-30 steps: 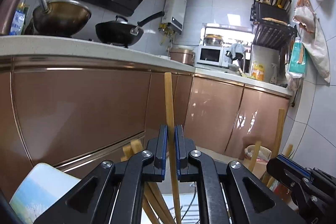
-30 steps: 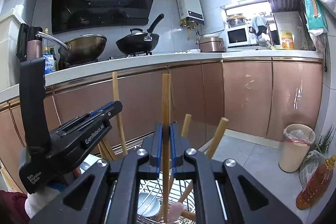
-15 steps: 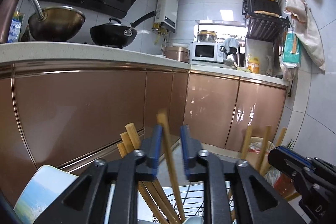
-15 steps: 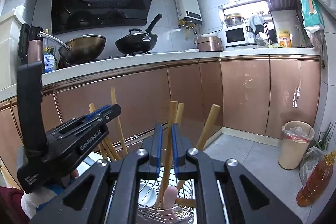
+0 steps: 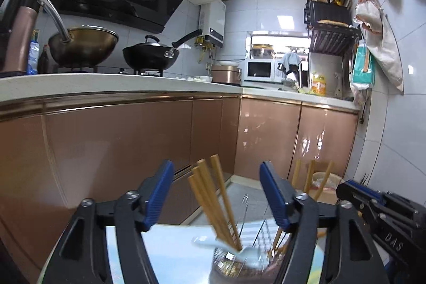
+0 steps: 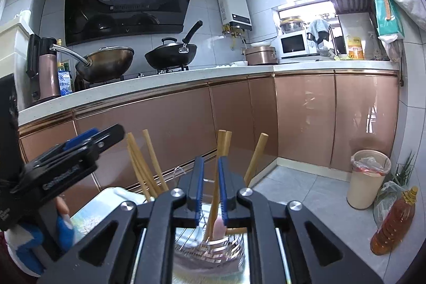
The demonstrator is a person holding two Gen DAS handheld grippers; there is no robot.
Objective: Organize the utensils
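A wire utensil holder (image 5: 234,257) stands on a tray below both grippers; it also shows in the right wrist view (image 6: 210,249). Several wooden chopsticks (image 5: 213,201) stand in it, leaning left, with a white spoon (image 5: 226,246). My left gripper (image 5: 215,193) is wide open above them and holds nothing. My right gripper (image 6: 211,185) is slightly open; a chopstick (image 6: 217,177) stands loose in the gap, its lower end in the holder. More chopsticks (image 6: 143,164) lean at the left, one (image 6: 255,156) at the right.
Brown cabinet fronts (image 5: 133,140) and a white counter (image 5: 106,81) with two woks run behind. A bin (image 6: 368,177) and an oil bottle (image 6: 394,225) stand on the floor at right. The other gripper shows at each view's edge (image 6: 58,167).
Both grippers lowered their chopsticks into the holder. The left gripper opened wide and released its chopstick; the right jaws parted slightly around theirs.
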